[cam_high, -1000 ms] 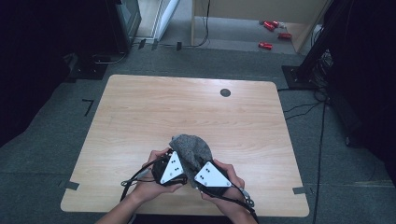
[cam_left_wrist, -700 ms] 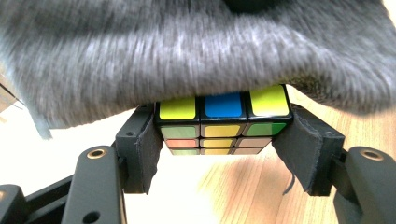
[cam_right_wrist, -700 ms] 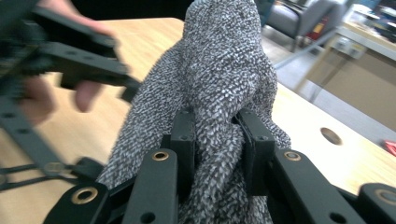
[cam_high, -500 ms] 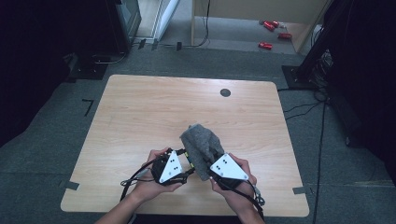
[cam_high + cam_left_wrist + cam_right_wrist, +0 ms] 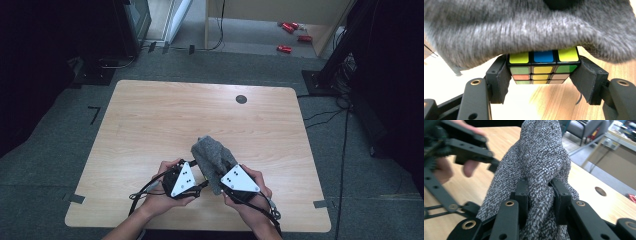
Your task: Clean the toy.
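Observation:
A grey knitted cloth [image 5: 212, 157] stands bunched up near the table's front edge, between my two grippers. My left gripper [image 5: 543, 75] is shut on a colour cube [image 5: 543, 66], with yellow, blue and green tiles showing. The cloth [image 5: 524, 27] drapes over the cube's top. My right gripper [image 5: 540, 195] is shut on a fold of the cloth [image 5: 541, 157], which rises above its jaws. In the high view the left gripper [image 5: 202, 184] and right gripper [image 5: 219, 177] point at each other under the cloth, and the cube is hidden there.
The wooden table [image 5: 175, 115] has a small round hole [image 5: 241, 99] near its far edge. Cables trail from both grippers toward the front edge. On the floor beyond lie red objects [image 5: 290, 27], with dark stands at both sides.
My right gripper has shifted a little to the right with the cloth, which now stands higher and more stretched out. The left gripper has stayed put.

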Tool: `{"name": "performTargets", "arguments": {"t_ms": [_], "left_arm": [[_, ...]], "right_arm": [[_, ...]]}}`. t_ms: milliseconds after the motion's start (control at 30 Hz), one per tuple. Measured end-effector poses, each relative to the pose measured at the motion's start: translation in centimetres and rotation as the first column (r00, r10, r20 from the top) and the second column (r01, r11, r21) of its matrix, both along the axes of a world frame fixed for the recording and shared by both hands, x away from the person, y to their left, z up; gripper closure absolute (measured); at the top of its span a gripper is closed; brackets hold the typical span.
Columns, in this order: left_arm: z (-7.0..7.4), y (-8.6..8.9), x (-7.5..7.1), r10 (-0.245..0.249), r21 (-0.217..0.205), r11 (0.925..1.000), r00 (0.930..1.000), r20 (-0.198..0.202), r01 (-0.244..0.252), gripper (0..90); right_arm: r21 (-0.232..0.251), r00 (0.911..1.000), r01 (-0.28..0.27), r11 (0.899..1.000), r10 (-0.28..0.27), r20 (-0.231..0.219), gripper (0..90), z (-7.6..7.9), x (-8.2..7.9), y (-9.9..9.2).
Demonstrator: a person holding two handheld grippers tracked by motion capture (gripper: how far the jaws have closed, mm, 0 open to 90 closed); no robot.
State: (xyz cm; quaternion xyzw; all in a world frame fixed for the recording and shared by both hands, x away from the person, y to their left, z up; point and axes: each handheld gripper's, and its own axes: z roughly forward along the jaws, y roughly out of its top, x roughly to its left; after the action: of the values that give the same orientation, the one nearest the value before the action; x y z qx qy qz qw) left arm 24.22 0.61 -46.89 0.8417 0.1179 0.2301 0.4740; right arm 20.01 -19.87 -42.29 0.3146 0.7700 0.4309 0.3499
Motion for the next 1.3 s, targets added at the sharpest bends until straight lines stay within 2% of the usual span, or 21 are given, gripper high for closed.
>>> {"name": "performTargets", "arguments": {"t_ms": [67,133,233,300,400,567,700,800,867,1000,1100,1300], "left_arm": [[0.0,0.0,0.1,0.005,0.001,1.0,1.0,-0.001,-0.005,35.3],[0.0,0.0,0.1,0.008,0.004,1.0,1.0,-0.003,-0.008,35.3],[0.0,0.0,0.0,0.004,-0.002,1.0,1.0,0.003,-0.004,35.3],[0.1,0.1,-0.1,-0.001,-0.007,1.0,1.0,0.006,0.001,35.3],[0.1,0.2,-0.1,-0.005,-0.009,0.9999,1.0,0.007,0.005,35.3],[0.1,0.1,-0.1,-0.006,-0.005,1.0,1.0,0.008,0.006,35.3],[0.0,0.2,0.1,-0.001,-0.012,0.9999,1.0,0.0,0.001,35.3],[0.0,0.2,0.1,-0.002,-0.008,1.0,1.0,-0.003,0.002,35.3],[0.0,0.1,0.1,-0.003,-0.011,0.9999,1.0,-0.003,0.003,35.3],[0.1,0.1,-0.1,-0.006,-0.007,1.0,1.0,0.008,0.006,35.3],[0.1,0.1,-0.2,-0.006,-0.005,1.0,0.9999,0.01,0.006,35.3],[0.0,0.1,0.0,-0.004,-0.002,1.0,1.0,0.005,0.004,35.2]], "right_arm": [[0.014,1.0,-0.001,1.0,0.001,0.008,71.6,0.2,-0.2,-0.2],[0.027,0.999,-0.042,0.999,0.042,0.015,71.6,0.3,-0.6,0.3],[-0.013,0.9942,-0.106,0.994,0.106,0.015,71.4,-0.2,-1.1,1.9],[-0.054,0.9934,-0.113,0.992,0.114,0.014,71.3,-0.7,-1.3,2.7],[-0.035,0.9949,-0.101,0.994,0.101,0.003,71.3,-0.7,-1.0,2.4],[-0.016,0.9996,-0.027,1.0,0.027,0.013,71.4,-0.4,-0.4,0.9],[0.007,0.9996,0.022,1.0,-0.022,0.019,71.4,0.0,-0.2,0.1],[0.028,0.9992,-0.017,0.999,0.016,0.036,71.4,0.2,-0.7,0.4],[0.016,0.9966,-0.072,0.997,0.071,0.04,71.3,0.0,-1.1,1.2],[-0.028,0.9939,-0.108,0.994,0.108,0.023,71.2,-0.9,-1.3,2.5],[-0.012,0.9953,-0.096,0.995,0.096,0.011,71.2,-0.9,-0.9,2.1],[0.015,0.9998,-0.014,1.0,0.014,0.014,71.3,-0.6,0.0,0.2]]}}
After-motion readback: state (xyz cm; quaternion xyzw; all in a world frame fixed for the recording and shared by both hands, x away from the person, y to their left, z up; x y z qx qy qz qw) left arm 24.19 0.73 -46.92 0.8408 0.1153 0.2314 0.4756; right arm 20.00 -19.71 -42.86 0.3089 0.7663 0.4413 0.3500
